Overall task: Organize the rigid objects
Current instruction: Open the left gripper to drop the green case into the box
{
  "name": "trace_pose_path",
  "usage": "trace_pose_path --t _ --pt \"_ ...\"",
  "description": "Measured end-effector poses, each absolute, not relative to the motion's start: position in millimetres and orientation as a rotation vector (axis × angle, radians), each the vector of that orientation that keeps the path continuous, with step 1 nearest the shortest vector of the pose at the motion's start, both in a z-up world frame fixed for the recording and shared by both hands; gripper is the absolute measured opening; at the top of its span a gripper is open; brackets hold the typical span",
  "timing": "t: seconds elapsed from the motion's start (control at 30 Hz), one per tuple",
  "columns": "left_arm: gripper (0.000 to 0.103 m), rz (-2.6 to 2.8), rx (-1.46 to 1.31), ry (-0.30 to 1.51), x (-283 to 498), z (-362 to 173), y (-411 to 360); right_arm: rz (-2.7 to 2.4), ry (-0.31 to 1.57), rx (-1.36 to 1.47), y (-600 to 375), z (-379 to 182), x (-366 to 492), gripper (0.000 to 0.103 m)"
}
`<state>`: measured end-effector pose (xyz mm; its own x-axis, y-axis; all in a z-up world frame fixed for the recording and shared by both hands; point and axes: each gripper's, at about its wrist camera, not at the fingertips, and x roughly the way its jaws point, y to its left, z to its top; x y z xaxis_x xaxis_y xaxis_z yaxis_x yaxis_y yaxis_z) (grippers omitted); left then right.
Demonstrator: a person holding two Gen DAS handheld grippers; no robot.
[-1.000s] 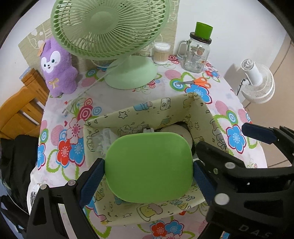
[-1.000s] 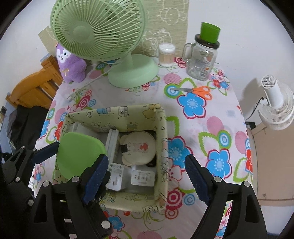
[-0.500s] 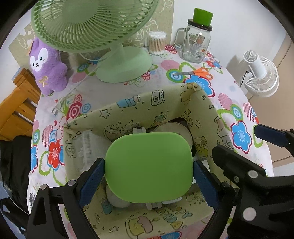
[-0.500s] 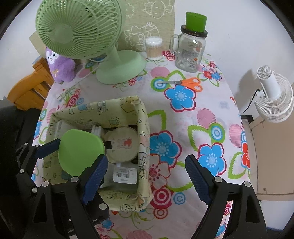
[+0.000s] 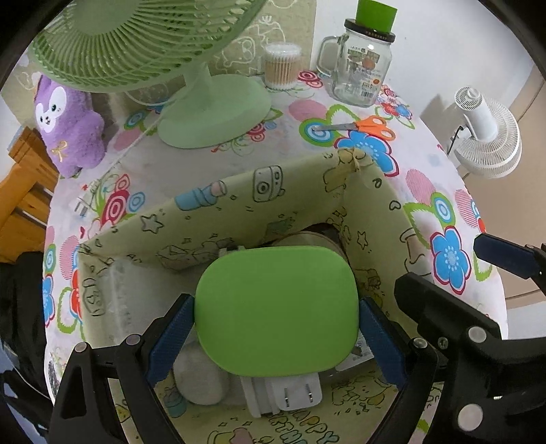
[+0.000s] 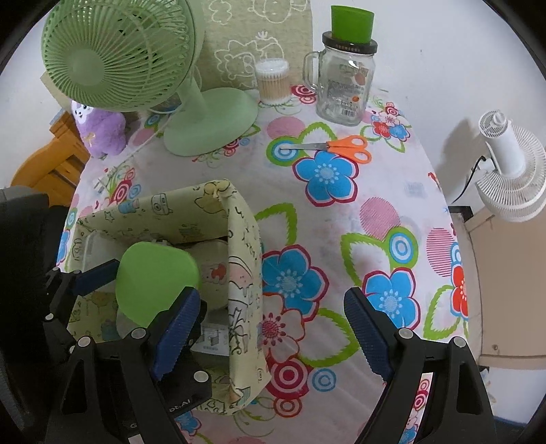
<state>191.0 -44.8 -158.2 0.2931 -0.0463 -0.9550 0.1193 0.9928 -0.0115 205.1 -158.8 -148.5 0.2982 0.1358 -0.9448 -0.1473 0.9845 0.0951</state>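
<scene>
On a table (image 6: 392, 191) spread with a flowered cloth, my left tool (image 5: 276, 310) grips a flat green rounded case (image 5: 276, 309) by its 2 side edges, both blue pads pressed against it. The case hangs inside the mouth of a pale-yellow cartoon-print fabric bin (image 5: 239, 205), above a white plug adapter (image 5: 286, 392) and a pale rounded object (image 5: 201, 375) lying on the bin's floor. A round cream case (image 6: 213, 269) sits deeper in the bin, partly hidden behind the green one.

To the right of the bin, my right tool (image 6: 269, 336) is spread wide with nothing between its pads, hovering over the bin's right wall and the bare cloth just beside it.

Along the back of the table, from left to right: a purple plush toy (image 6: 102, 129), a green desk fan (image 6: 123, 61), a clear tub of cotton swabs (image 6: 273, 82) and a glass mug-jar (image 6: 344, 88) with a green cup (image 6: 351, 22) upside down on its lid. Orange-handled scissors (image 6: 341, 147) lie flat in front of the jar, well apart from the bin. A white fan (image 6: 512, 170) stands off the table at the far right.
</scene>
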Motion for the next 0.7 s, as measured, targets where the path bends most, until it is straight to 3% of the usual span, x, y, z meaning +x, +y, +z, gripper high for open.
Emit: trace_pose_path --t 0.37,0.7 --pt "0.103 -0.120 0.099 1.260 184 -154 -47 0.192 1.254 0.002 -161 -148 199 0.088" --pt "0.103 -0.092 0.107 1.230 168 -140 -38 0.205 1.232 -0.002 -154 -139 186 0.088"
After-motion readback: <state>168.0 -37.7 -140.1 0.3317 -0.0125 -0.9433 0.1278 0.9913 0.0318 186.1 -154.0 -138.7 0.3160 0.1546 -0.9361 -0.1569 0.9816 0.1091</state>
